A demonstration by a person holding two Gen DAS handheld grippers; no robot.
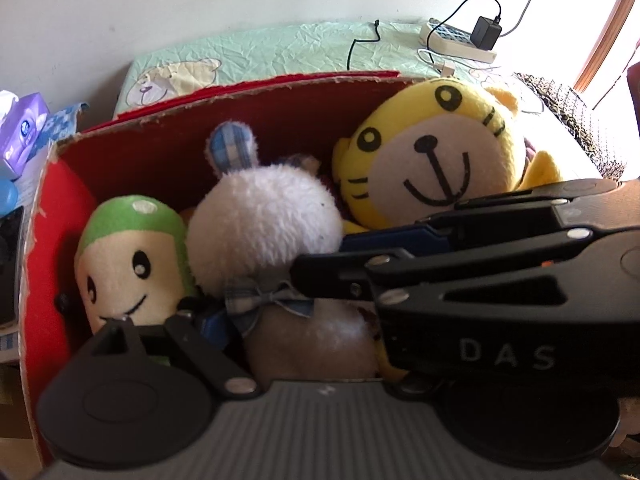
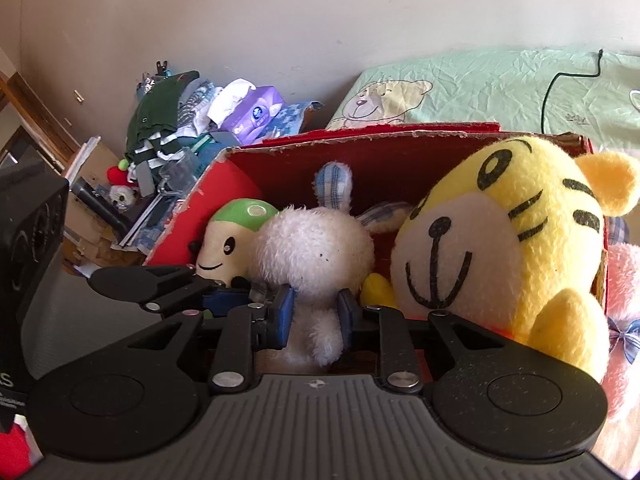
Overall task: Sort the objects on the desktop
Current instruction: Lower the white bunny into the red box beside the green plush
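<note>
Pale wall (image 2: 280, 12) behind mint bear-print bed (image 2: 500, 84)

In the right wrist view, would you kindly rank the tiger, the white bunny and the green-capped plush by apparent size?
1. Tiger, though it sits nearest the camera.
2. White bunny.
3. Green-capped plush, partly hidden, so unsure.

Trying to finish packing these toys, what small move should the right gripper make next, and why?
Probably open the right gripper and back away: its pads straddle the white rabbit plush, which already sits inside the red box between the green-capped plush and the tiger plush.
</note>
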